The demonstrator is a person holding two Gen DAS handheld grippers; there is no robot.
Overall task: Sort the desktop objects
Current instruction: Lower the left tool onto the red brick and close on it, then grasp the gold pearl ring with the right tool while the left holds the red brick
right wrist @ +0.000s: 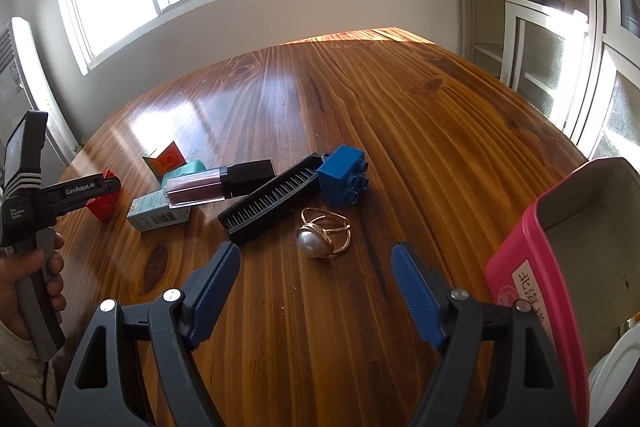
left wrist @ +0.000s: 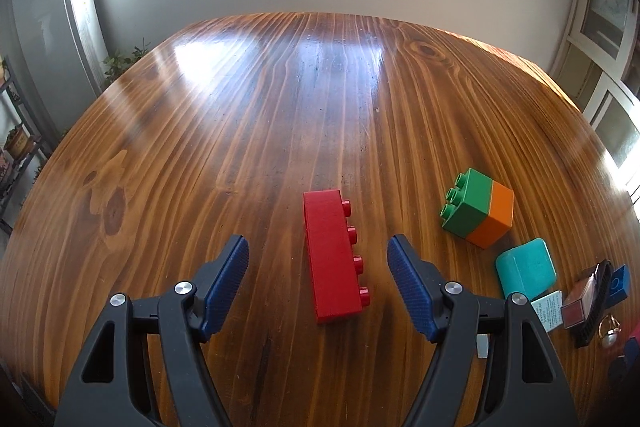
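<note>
In the left wrist view the far right edge crowds several things together and cuts them off: a dark comb (left wrist: 596,303), a lip gloss tube (left wrist: 580,297) and a pearl ring (left wrist: 609,333) overlap there, and the small printed box (left wrist: 549,309) beside them is partly covered by the gripper frame. In the right wrist view a pink tin (right wrist: 532,291) runs out of the picture at the right, and something white below it is too cropped to identify, possibly a dish. The left gripper (left wrist: 318,261) stands with its fingers (left wrist: 226,283) well apart and empty; the red brick (left wrist: 335,255) lies on the tabletop (left wrist: 280,107) in the gap between them, studs facing right, touching neither pad. A green and orange block (left wrist: 478,207) and a teal box (left wrist: 526,269) sit off to its right. The right gripper (right wrist: 316,275) is likewise wide open and holding nothing, with the ring (right wrist: 324,237) just ahead of its fingertips, the comb (right wrist: 272,203) and a blue brick (right wrist: 344,181) beyond. Both tools tilt down toward the wood. A hand (right wrist: 36,279) at the left edge of the right wrist view grips the handle of the other tool.
</note>
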